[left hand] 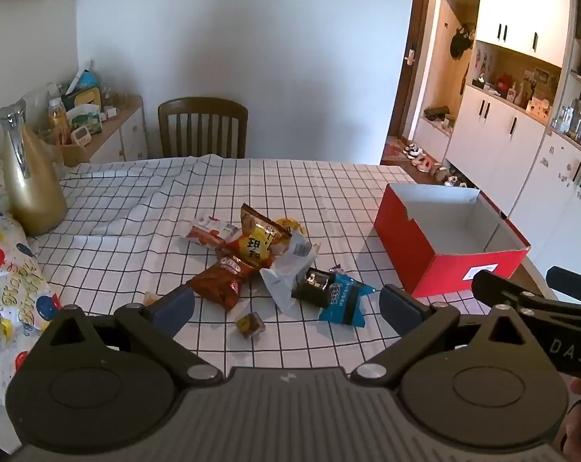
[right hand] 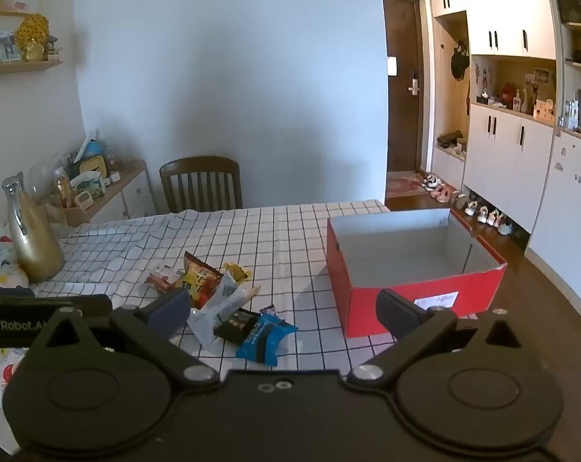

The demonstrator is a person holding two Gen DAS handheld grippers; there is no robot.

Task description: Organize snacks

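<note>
A heap of snack packets lies mid-table on the checked cloth point(left hand: 136, 211): a red-brown bag point(left hand: 221, 281), a yellow-orange bag point(left hand: 261, 240), a white-and-red packet point(left hand: 209, 229), a white wrapper point(left hand: 290, 269), a black packet point(left hand: 315, 283), a blue packet point(left hand: 346, 300) and a small wrapped cube point(left hand: 250, 323). To their right stands a red box point(left hand: 452, 269), open-topped with nothing inside. My left gripper point(left hand: 286, 304) hangs open just short of the heap, holding nothing. My right gripper point(right hand: 284, 308) is open too, with the blue packet point(right hand: 263, 338) and the red box point(right hand: 361, 310) ahead of it.
A gold vase point(left hand: 32, 184) stands at the table's left, beside a balloon-print bag point(left hand: 9, 281). A wooden chair point(left hand: 202, 127) sits at the far edge, next to a cluttered sideboard point(left hand: 109, 123). White cabinets point(right hand: 502, 161) and shoes point(right hand: 483, 211) line the floor on the right.
</note>
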